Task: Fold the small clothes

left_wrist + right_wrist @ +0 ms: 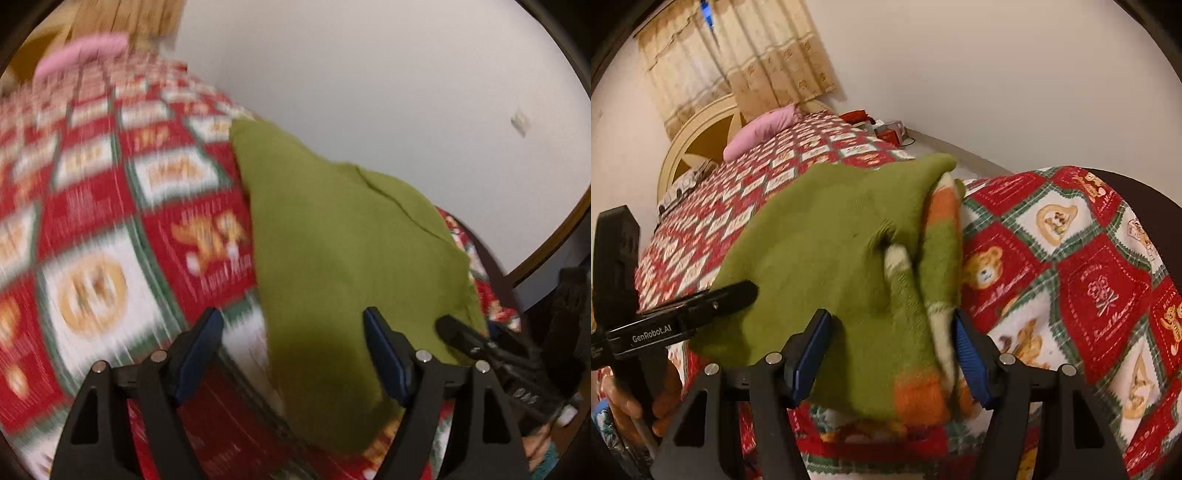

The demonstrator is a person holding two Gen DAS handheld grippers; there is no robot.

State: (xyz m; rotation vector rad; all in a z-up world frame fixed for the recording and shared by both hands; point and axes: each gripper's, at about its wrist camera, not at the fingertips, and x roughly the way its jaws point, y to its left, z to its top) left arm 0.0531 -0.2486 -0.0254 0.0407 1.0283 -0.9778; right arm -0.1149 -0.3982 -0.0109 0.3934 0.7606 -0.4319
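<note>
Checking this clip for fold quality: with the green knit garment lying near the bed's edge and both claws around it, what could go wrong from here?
1. The green knit garment with orange and cream stripes lies near the edge of the red patchwork teddy-bear bedspread; a nudge could slide it off.
2. Its striped layers look bunched beside the right claw, so the fold may loosen.
3. The open left claw could snag the knit.

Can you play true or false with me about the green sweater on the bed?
1. The green sweater lies on a red checked blanket. True.
2. The pillow at the far end is blue. False: it is pink.
3. The right gripper has its jaws apart, not pinching the sweater. True.
4. The sweater is plain green all over. False: it has orange and cream stripes.
5. The left gripper is squeezed shut. False: its jaws stand open.
</note>
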